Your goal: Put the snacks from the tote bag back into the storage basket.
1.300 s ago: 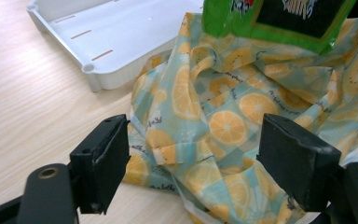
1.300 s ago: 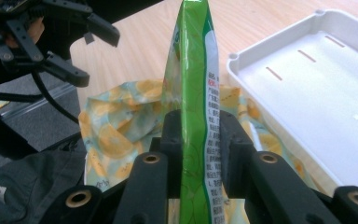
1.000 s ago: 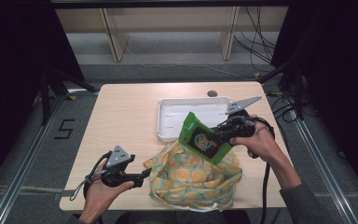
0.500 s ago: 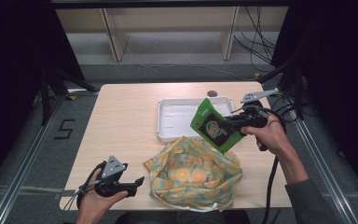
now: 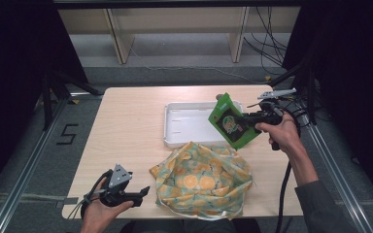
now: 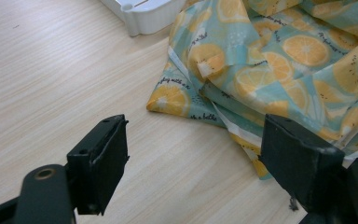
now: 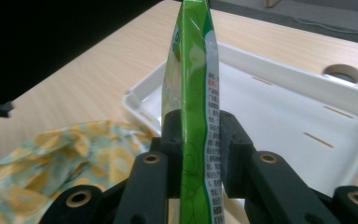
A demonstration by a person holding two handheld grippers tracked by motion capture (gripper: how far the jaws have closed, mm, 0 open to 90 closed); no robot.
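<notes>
Right gripper [image 7: 193,126] clamped on green packet [image 7: 192,70], left gripper [image 6: 191,154] open

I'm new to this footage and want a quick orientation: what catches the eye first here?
The bright green snack pouch, pinched upright in the right gripper, held in the air above the right end of the white tray. Next, the orange-print cloth bag, crumpled at the table's near edge, with the left gripper open beside it.

A pale wooden table [image 5: 131,126] was set on a grey floor [image 5: 184,73]. Wooden shelf legs [image 5: 119,41] were seen behind it, cables [image 5: 267,34] were trailed at right, and darkness was kept on both sides.
</notes>
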